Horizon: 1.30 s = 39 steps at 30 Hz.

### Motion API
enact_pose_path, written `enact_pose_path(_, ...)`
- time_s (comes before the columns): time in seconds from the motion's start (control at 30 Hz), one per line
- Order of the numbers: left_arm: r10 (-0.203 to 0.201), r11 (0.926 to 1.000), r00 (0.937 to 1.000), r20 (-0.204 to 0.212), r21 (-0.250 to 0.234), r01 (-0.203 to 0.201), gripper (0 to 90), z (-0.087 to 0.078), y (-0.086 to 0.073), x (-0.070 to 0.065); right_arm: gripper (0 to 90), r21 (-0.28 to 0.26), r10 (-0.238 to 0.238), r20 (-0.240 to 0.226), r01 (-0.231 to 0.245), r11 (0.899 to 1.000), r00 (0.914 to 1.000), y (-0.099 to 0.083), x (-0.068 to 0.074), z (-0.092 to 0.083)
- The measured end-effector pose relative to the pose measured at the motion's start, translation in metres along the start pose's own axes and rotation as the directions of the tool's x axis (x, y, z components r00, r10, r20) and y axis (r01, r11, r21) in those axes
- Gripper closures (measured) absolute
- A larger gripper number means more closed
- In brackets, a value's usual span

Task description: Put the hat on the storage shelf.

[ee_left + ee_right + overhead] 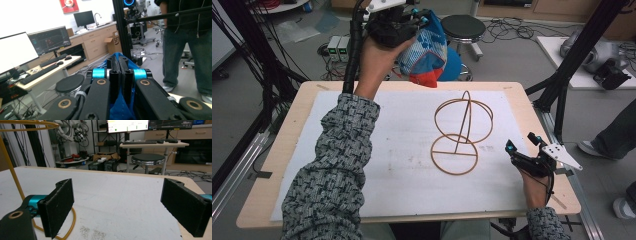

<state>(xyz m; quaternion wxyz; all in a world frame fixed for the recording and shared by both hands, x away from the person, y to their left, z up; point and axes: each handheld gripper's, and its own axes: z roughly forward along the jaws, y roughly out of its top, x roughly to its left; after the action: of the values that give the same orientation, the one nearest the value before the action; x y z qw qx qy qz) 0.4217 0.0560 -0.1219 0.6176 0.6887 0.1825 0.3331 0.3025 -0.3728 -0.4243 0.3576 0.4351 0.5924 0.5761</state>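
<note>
Even indoor light, soft shadows, bright monitor glare, all three views slightly blurred.

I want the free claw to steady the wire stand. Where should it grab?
Probably the upright rod of the wire stand, approached level from the right claw's side: it is thin, straight, and open between the rings, so open jaws can close around it.

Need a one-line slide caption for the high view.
Left gripper lifts a blue patterned cloth bag above the table's far edge; open right gripper rests beside the wire stand.
</note>
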Motion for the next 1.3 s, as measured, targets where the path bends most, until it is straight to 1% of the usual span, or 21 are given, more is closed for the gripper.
enact_pose_path(0.07, 0.009, 1.0, 0.9999, 0.005, -0.001, -0.009, 88.4, 0.003, 0.003, -0.003, 10.7, 0.0, -0.002, 0.0, 0.002, 1.0, 1.0, 0.0, 0.0, 0.0)
enact_pose_path(0.13, 0.01, 0.9999, 0.9999, 0.008, -0.003, -0.01, 88.4, 0.005, 0.004, -0.004, 10.7, -0.003, -0.004, 0.0, 0.004, 1.0, 1.0, 0.0, 0.0, -0.001)
enact_pose_path(0.37, 0.007, 0.9999, 0.9987, 0.05, -0.013, -0.006, 88.4, 0.016, 0.008, -0.016, 10.8, -0.005, -0.004, 0.004, 0.004, 1.0, 1.0, 0.0, -0.002, -0.004)
enact_pose_path(0.47, 0.009, 0.9999, 0.9977, 0.067, -0.006, -0.009, 88.4, 0.019, 0.008, -0.021, 10.7, -0.003, -0.001, 0.006, 0.001, 1.0, 1.0, 0.0, -0.001, -0.005)
enact_pose_path(0.53, 0.014, 0.9999, 0.9974, 0.071, 0.004, -0.014, 88.4, 0.02, 0.008, -0.024, 10.7, -0.007, -0.005, 0.007, 0.005, 1.0, 1.0, 0.0, -0.002, -0.005)
enact_pose_path(0.57, 0.008, 1.0, 0.9969, 0.078, 0.002, -0.008, 88.4, 0.021, 0.008, -0.025, 10.7, -0.007, -0.004, 0.007, 0.004, 1.0, 1.0, 0.0, -0.002, -0.005)
enact_pose_path(0.6, 0.007, 1.0, 0.9963, 0.086, 0.006, -0.008, 88.4, 0.021, 0.008, -0.025, 10.8, -0.002, 0.001, 0.008, -0.001, 1.0, 1.0, 0.0, -0.001, -0.005)
enact_pose_path(0.7, 0.008, 0.9999, 0.996, 0.089, 0.007, -0.009, 88.4, 0.021, 0.008, -0.027, 10.7, -0.004, -0.008, 0.007, 0.008, 1.0, 0.9999, 0.0, -0.002, -0.004)
enact_pose_path(0.73, 0.001, 1.0, 0.995, 0.1, 0.004, -0.001, 88.4, 0.021, 0.008, -0.028, 10.7, -0.002, -0.009, 0.006, 0.009, 1.0, 0.9999, 0.0, -0.002, -0.004)
enact_pose_path(0.83, 0.007, 0.9999, 0.9947, 0.103, 0.011, -0.008, 88.4, 0.021, 0.007, -0.029, 10.7, 0.0, -0.004, 0.008, 0.004, 1.0, 1.0, 0.0, -0.001, -0.005)
enact_pose_path(0.97, 0.004, 0.9998, 0.9934, 0.115, 0.018, -0.006, 88.4, 0.02, 0.004, -0.032, 10.7, -0.005, -0.007, 0.008, 0.008, 1.0, 0.9999, 0.0, -0.001, -0.004)
enact_pose_path(1.13, -0.008, 0.9996, 0.9913, 0.131, 0.029, 0.004, 88.4, 0.019, 0.002, -0.036, 10.7, 0.0, -0.007, 0.005, 0.007, 1.0, 1.0, 0.0, -0.001, -0.004)
enact_pose_path(1.17, -0.011, 0.9992, 0.9905, 0.137, 0.041, 0.005, 88.4, 0.019, -0.001, -0.038, 10.7, 0.0, -0.007, 0.006, 0.007, 1.0, 1.0, 0.0, -0.001, -0.004)
enact_pose_path(1.3, -0.024, 0.9985, 0.9899, 0.14, 0.052, 0.017, 88.4, 0.019, -0.005, -0.039, 10.7, 0.001, -0.007, 0.007, 0.007, 1.0, 1.0, 0.0, -0.001, -0.004)
